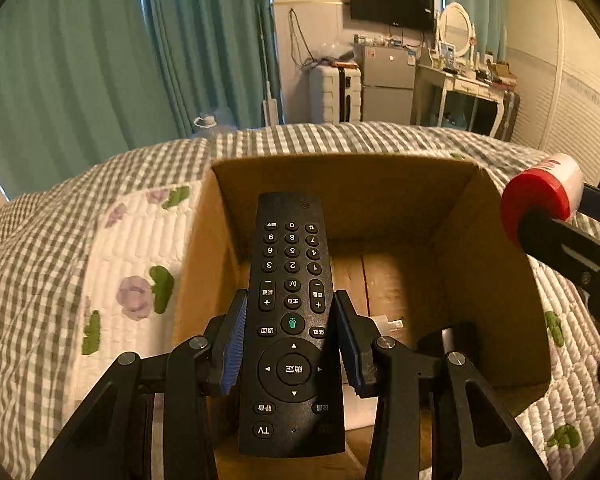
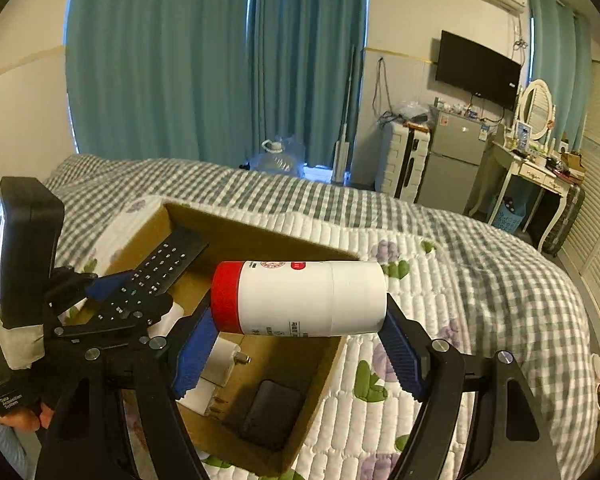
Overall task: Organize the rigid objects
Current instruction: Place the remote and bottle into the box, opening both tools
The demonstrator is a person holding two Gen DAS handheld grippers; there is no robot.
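My left gripper (image 1: pixel 290 344) is shut on a black TV remote (image 1: pixel 291 320), held lengthwise over the open cardboard box (image 1: pixel 496 264) on the bed. The remote (image 2: pixel 160 276) and left gripper (image 2: pixel 116 292) also show in the right wrist view, above the box's left side. My right gripper (image 2: pixel 296 340) is shut on a white bottle with a red cap (image 2: pixel 300 300), held sideways above the box (image 2: pixel 324 376). The bottle (image 1: pixel 540 196) shows at the box's right edge in the left wrist view. Inside the box lie a white plug adapter (image 2: pixel 224 360) and a black flat object (image 2: pixel 272 412).
The box sits on a quilted bed cover (image 2: pixel 480 288) with grey checks and flowers. Beyond the bed are teal curtains (image 2: pixel 204 60), a water jug (image 2: pixel 276 158), a small fridge (image 2: pixel 456 156), a wall TV (image 2: pixel 478 70) and a white dressing table (image 2: pixel 536 164).
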